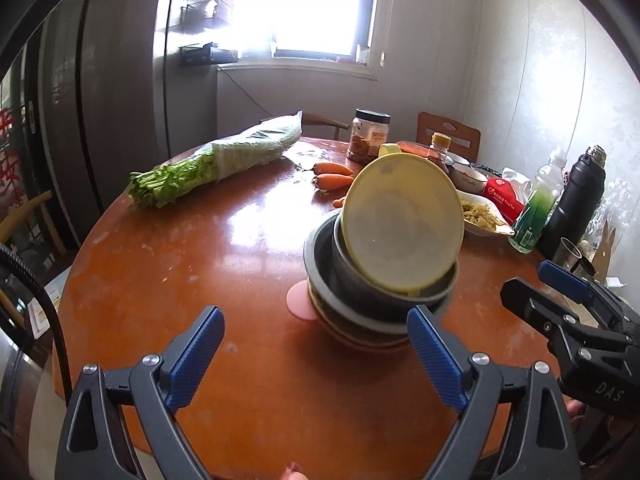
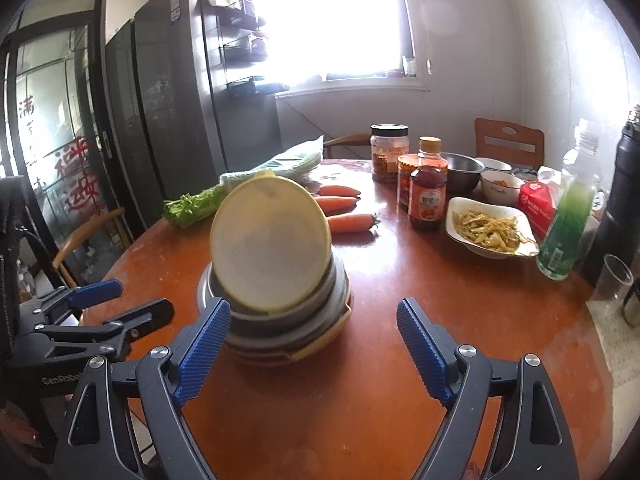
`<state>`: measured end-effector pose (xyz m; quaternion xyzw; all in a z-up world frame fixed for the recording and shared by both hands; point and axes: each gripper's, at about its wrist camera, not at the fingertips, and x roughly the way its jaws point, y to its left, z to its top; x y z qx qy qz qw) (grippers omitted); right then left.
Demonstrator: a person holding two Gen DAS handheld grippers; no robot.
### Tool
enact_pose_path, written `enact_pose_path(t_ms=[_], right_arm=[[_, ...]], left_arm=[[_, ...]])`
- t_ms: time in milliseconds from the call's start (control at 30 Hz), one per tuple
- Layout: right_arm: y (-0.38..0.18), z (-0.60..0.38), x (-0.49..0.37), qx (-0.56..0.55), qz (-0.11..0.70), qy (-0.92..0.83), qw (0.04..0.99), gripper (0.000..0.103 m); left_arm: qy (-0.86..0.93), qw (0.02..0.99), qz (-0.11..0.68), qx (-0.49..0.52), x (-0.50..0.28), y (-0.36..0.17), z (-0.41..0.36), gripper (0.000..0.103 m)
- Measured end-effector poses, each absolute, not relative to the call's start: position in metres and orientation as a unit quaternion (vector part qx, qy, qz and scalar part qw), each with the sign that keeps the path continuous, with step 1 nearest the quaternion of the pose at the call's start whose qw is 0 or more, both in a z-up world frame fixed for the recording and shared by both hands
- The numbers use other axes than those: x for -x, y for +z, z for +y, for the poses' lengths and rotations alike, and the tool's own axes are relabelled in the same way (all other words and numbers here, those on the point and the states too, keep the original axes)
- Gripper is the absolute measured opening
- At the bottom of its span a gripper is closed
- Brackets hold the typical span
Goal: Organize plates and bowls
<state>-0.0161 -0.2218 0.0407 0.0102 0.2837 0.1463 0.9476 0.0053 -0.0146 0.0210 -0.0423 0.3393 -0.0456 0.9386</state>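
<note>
The left claw [image 1: 316, 354] is spread wide and grips nothing; it hangs low over the near edge of the worktop [image 1: 200, 248], its right-hand blue pad [image 1: 436, 356] just in front of the stack of bowls [image 1: 376, 296]. The right claw [image 2: 314, 346] is spread just as wide and empty, pointed at the same stack [image 2: 280, 320] from the other side, its left-hand pad [image 2: 204, 344] close by the lowest dishes. Both look placed to approach the pile, probably to steady or straighten it.

That seems needed: grey bowls sit nested on flatter plates, and a yellow lid [image 1: 404, 224] leans steeply in the top bowl instead of lying flat, so the pile is untidy and the lid could slide out if bumped. A small pink disc [image 1: 300, 300] peeks out from under the stack's left side.

Farther out on the glossy round reddish-brown worktop lie carrots [image 2: 340, 204], a bagged bundle of celery [image 1: 212, 164], a jar [image 2: 389, 152], a sauce bottle [image 2: 428, 192], a dish of noodle-like food [image 2: 490, 226], small bowls [image 2: 498, 186], a green drink bottle [image 2: 568, 224] and a dark flask [image 1: 576, 200].

Beyond stand wooden chairs [image 2: 509, 140], a dark fridge [image 2: 176, 80], a glaring window [image 2: 332, 16] and pale walls.
</note>
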Motion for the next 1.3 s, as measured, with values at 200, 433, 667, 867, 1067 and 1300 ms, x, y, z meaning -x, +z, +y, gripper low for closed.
enact_pose_path(t_ms=[200,433,667,867,1067,1300], right_arm=[[0.038,-0.224,0.030,-0.014,0.277,0.146,0.950,0.086],[0.030,-0.226,0.040,-0.018,0.273,0.142,0.951,0.087],[0.010,-0.232,0.050,-0.035,0.276,0.128,0.952,0.087],[-0.017,-0.232,0.062,-0.037,0.295,0.121,0.947,0.089],[-0.036,-0.237,0.068,-0.042,0.302,0.107,0.946,0.089],[-0.048,-0.232,0.072,-0.032,0.307,0.108,0.945,0.089]], left_arm=[[-0.035,0.937,0.345,0.035,0.007,0.012,-0.017,0.093],[-0.023,0.936,0.352,0.023,0.015,0.000,-0.025,0.093],[-0.016,0.935,0.353,0.028,0.024,-0.013,-0.024,0.093],[-0.003,0.932,0.360,0.031,0.033,-0.029,-0.025,0.093],[0.003,0.929,0.366,0.047,0.038,-0.043,-0.018,0.093],[0.008,0.929,0.370,0.032,0.040,-0.053,-0.018,0.093]])
